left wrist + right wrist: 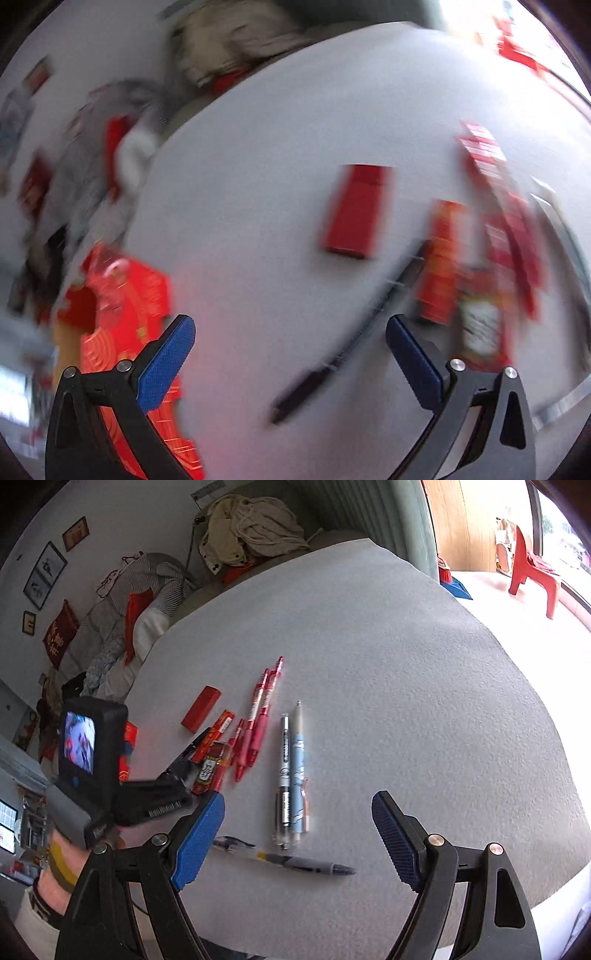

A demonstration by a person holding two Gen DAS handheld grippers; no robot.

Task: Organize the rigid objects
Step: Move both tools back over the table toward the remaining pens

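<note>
Pens [258, 720] lie sorted by colour mid-table [406, 664], reds together, pale pair [291, 771] beside them, one dark pen [284, 858] crosswise at our near edge; we judge it unsorted. Right gripper [297, 836] and left gripper [290, 360] gape wide, holding nothing

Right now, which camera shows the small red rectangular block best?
The right wrist view: the red block is sharp there, lying flat on the grey table left of the red pens. The left wrist view shows it larger and centred, but smeared by motion blur.
</note>
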